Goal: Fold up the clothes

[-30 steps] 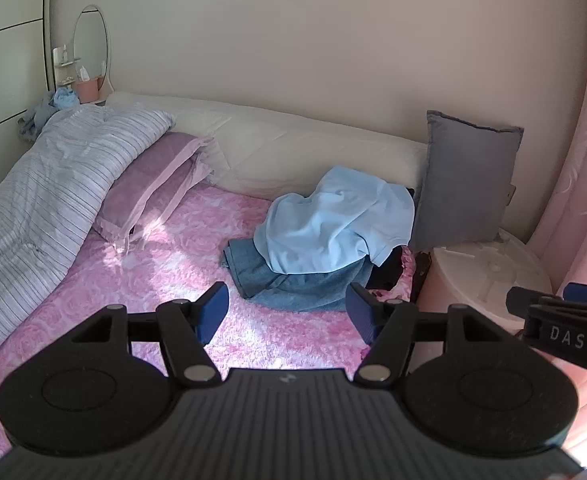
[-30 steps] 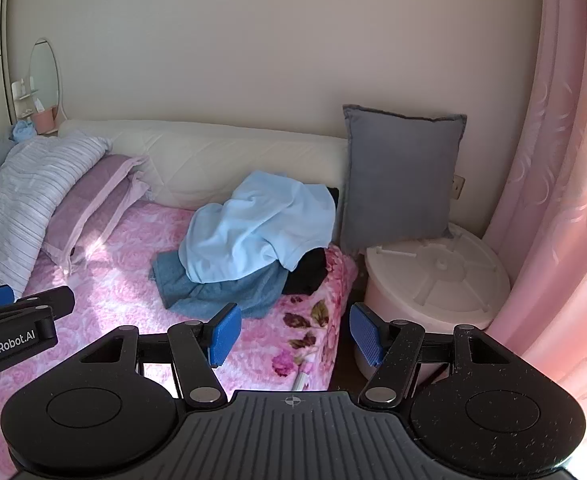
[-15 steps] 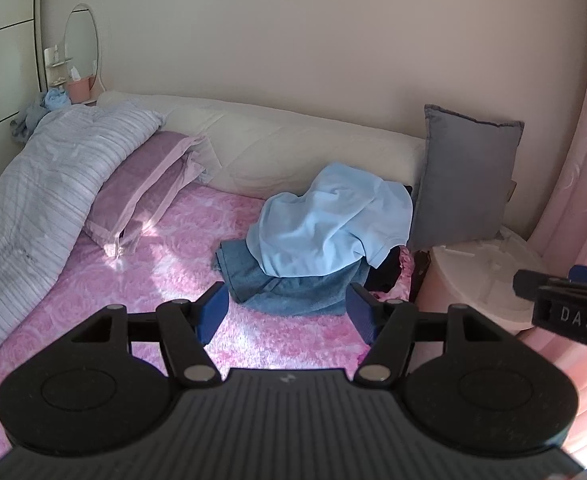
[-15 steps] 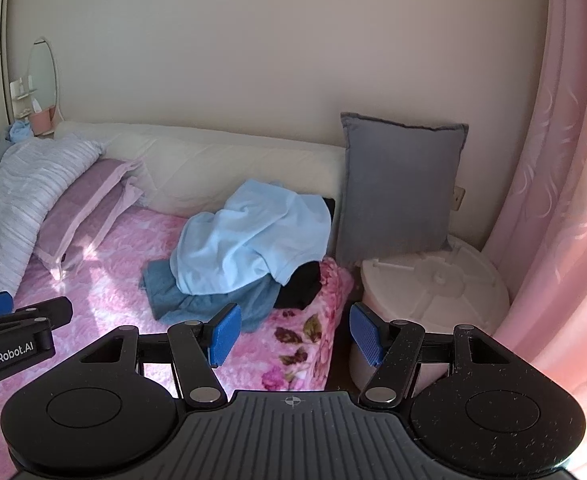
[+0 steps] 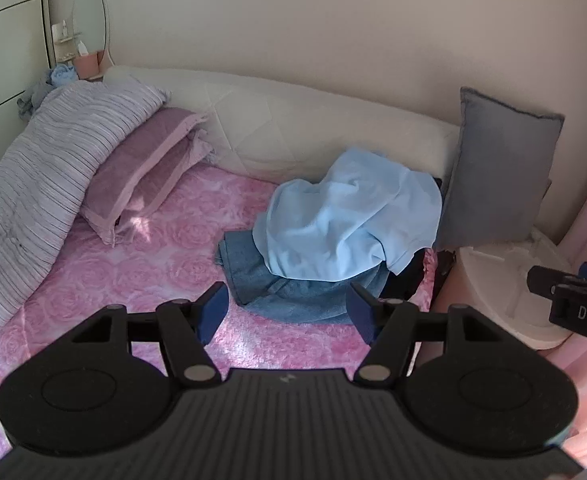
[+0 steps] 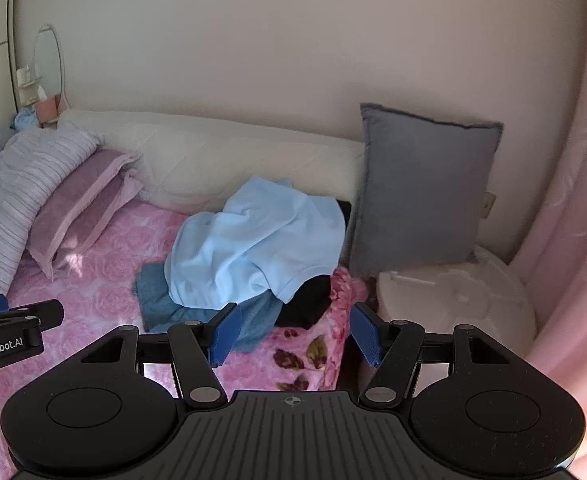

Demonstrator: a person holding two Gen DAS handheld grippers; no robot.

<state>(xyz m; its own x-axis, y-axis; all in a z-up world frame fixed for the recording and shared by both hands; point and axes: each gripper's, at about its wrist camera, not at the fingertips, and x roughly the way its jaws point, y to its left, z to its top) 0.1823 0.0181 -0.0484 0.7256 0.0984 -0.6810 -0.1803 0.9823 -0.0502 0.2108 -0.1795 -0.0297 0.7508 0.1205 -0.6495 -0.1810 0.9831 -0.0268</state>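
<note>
A: Both units spread, nothing held. Left hand-held gripper and right hand-held gripper both face the heap on the pink rose-print bed, not touching it.

B: Heap location?

A: Far right of the bed, just beside the upright grey cushion. Crumpled light blue shirt on top, darker blue denim-like garment under it.

B: Approach?

A: Take the top shirt only. I'd pinch one free edge, lift clear, then spread it on the bare bed at left.

B: View differences?

A: Right camera shows a black garment under the shirt's right side and the bed's edge. Left camera shows more bare bed plus the striped grey quilt.
</note>
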